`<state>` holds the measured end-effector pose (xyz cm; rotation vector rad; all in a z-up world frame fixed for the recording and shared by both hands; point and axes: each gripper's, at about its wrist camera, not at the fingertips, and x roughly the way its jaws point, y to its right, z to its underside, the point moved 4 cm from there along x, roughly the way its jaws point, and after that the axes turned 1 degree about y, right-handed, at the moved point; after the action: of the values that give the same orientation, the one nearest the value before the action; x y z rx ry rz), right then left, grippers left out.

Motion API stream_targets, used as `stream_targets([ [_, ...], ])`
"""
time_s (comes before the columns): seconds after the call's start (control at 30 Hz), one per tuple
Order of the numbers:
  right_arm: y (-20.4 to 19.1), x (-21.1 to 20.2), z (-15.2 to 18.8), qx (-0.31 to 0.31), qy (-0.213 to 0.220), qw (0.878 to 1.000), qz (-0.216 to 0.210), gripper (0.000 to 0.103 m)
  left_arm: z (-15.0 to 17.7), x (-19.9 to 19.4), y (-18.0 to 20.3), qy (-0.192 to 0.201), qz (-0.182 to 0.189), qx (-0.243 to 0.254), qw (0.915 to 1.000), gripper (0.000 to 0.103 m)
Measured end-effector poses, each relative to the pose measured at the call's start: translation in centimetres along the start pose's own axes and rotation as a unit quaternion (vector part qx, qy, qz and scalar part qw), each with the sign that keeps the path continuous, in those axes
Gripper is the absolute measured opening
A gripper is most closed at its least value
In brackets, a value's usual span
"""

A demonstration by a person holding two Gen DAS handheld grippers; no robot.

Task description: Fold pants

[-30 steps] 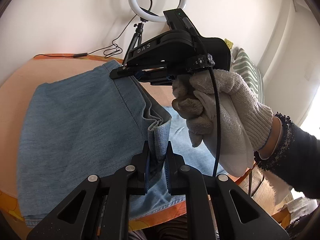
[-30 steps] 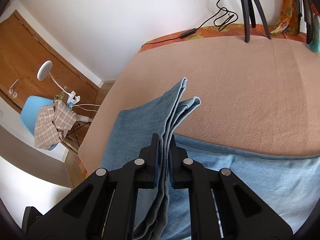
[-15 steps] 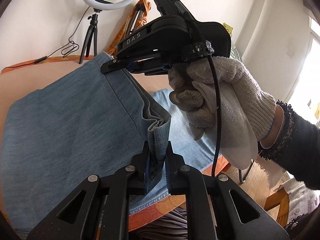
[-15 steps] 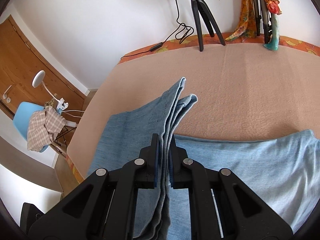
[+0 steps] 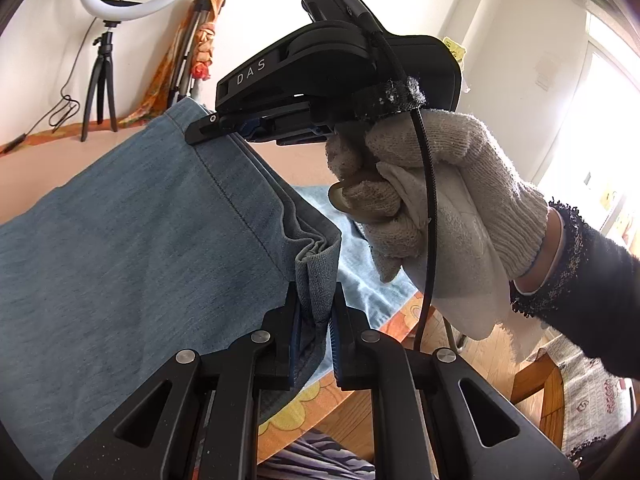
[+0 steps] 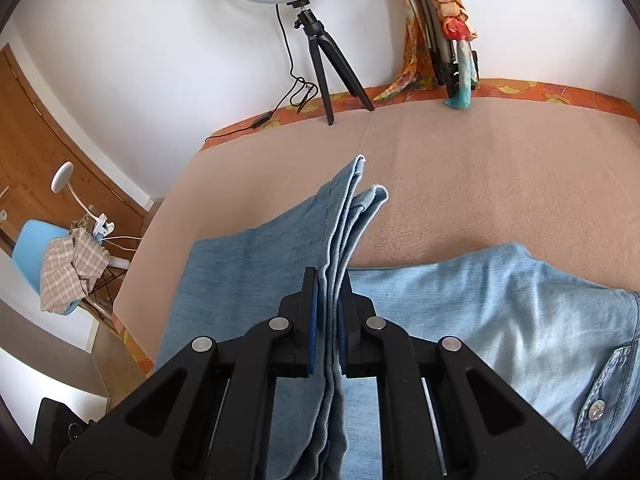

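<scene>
Light blue denim pants [image 5: 132,248] lie on a peach-covered table [image 6: 480,184]. My left gripper [image 5: 314,312] is shut on the near corner of the leg hems, held up off the table. My right gripper [image 6: 330,312] is shut on the other hem corner, several layers bunched between its fingers; it also shows in the left wrist view [image 5: 224,130], held by a white gloved hand [image 5: 432,200]. The hem edge stretches between the two grippers. The waist part with a metal button [image 6: 596,410] lies at the right in the right wrist view.
A ring light on a black tripod [image 6: 320,52] stands at the table's far edge, with its cable [image 6: 288,100] trailing left. An orange cloth bundle and poles [image 6: 444,32] lean on the wall. A blue chair with checked cloth [image 6: 60,264] stands beyond the table's left edge.
Both grippers have carried the hem across toward the waist end; the ring light and the waist with its button have come into the right wrist view. Both grips are unchanged.
</scene>
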<state>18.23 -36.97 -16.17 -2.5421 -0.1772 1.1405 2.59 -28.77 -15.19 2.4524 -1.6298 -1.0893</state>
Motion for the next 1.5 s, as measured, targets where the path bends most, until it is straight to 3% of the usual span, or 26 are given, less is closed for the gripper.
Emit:
stream_targets([
  [0.6, 9.1, -8.5, 0.7, 0.032, 0.026, 0.996, 0.078, 0.009, -2.9, 7.2, 8.0, -0.021, 0.087, 0.046, 0.9949, 0.011],
  [1.1, 16.8, -14.5, 1.4, 0.074, 0.043, 0.987, 0.138, 0.008, -4.9, 12.6, 14.0, -0.042, 0.149, 0.072, 0.9854, 0.011],
  [1.5, 22.1, -15.6, 3.7, 0.105, 0.037, 0.978, 0.178, 0.008, -5.4, 17.3, 15.1, -0.071, 0.162, 0.085, 0.9806, 0.011],
])
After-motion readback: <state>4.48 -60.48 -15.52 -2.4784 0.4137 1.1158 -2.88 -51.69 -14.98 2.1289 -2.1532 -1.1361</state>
